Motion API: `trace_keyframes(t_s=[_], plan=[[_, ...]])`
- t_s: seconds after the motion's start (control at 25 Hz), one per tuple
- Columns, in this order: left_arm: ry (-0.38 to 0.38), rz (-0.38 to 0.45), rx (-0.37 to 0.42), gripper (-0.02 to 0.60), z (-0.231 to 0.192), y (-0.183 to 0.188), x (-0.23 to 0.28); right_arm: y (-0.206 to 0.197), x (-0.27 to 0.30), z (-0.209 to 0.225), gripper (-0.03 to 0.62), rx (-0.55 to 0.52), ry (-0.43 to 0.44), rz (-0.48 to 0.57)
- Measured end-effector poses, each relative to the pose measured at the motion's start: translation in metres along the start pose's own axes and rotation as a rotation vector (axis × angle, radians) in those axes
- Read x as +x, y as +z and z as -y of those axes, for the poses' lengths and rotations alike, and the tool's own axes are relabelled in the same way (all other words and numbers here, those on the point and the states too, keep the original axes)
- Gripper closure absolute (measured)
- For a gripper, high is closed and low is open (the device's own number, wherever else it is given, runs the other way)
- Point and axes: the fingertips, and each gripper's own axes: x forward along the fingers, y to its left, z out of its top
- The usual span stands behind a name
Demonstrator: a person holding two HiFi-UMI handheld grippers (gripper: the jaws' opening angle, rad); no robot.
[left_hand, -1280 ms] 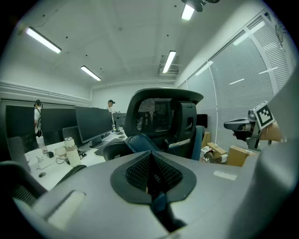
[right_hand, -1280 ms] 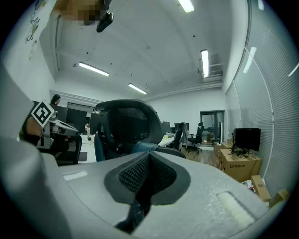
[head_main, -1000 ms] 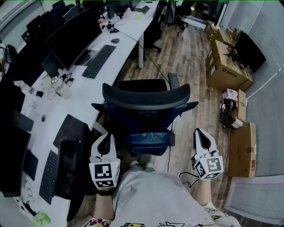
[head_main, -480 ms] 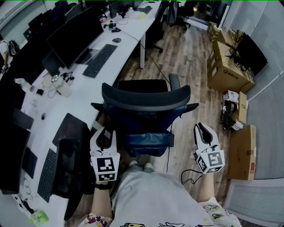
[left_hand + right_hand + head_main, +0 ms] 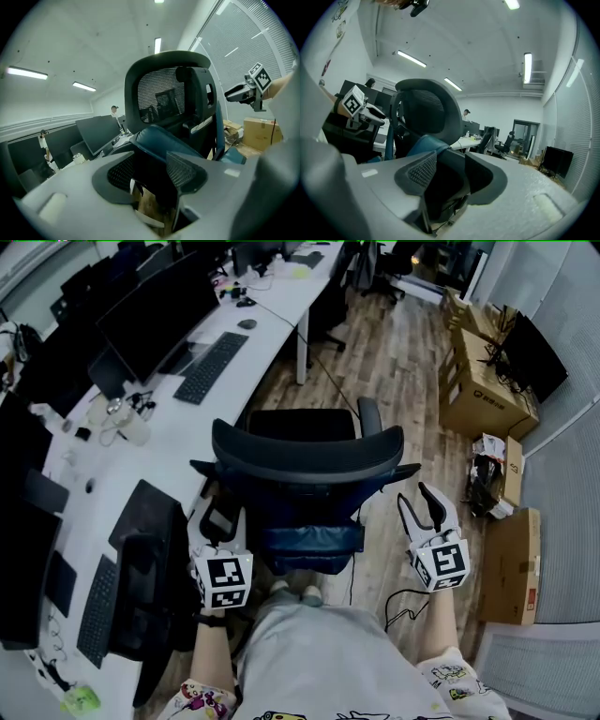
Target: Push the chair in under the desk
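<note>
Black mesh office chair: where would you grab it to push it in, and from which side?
Probably take the black mesh office chair by both side edges of its curved backrest, coming from behind, where the person stands. The backrest faces that way, upright and wide, with both edges free. A hold on each side should stop it swivelling.

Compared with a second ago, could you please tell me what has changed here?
The left gripper and the right gripper moved forward toward the chair, and their jaws have just been opening, gripping nothing. The chair and the desk stayed put.
</note>
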Motion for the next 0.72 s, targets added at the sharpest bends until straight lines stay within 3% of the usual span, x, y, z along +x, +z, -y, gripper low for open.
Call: trace_keyframes(t_s=[0.24,0.72], plan=[[0.017,-0.021,0.009,0.333,-0.01,-0.008,0.013,-0.009,0.02,0.006,0.356,-0.072,0.015,-0.046],[0.004,-0.066,0.041,0.25,-0.02,-0.009,0.033,-0.023,0.041,0.02,0.347,-0.166,0.045,-0.129]])
